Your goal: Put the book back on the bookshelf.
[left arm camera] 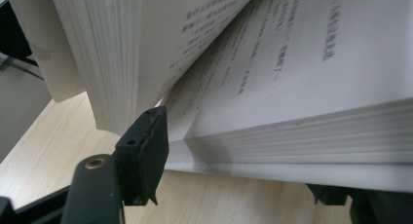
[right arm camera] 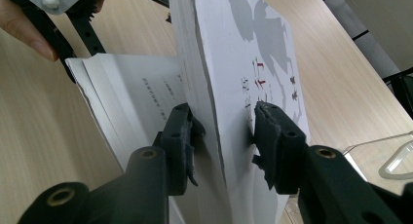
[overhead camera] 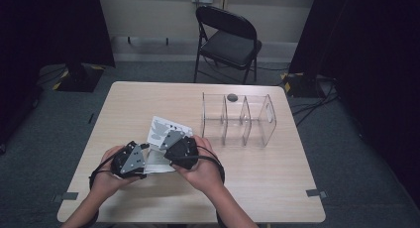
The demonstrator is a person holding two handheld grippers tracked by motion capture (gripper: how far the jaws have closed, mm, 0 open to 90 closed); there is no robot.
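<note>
Clear organizer [overhead camera: 257,120] holds nothing; right tongs [right arm camera: 224,131] clamp book [right arm camera: 234,63], left tongs [left arm camera: 160,136] parted.

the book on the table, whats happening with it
A person works a white paperback book open with two hand-held grippers. The right gripper has its jaws clamped on the front cover and a thick block of pages, lifted up. The left gripper sits at the book's other edge, jaws open against the lower pages. A clear plastic organizer stands nearby on the table.

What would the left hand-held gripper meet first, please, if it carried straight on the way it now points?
Most likely the open white paperback book: the left hand-held gripper points straight at the printed pages and stacked page edges ahead, though the exact gap is hard to judge.
</note>
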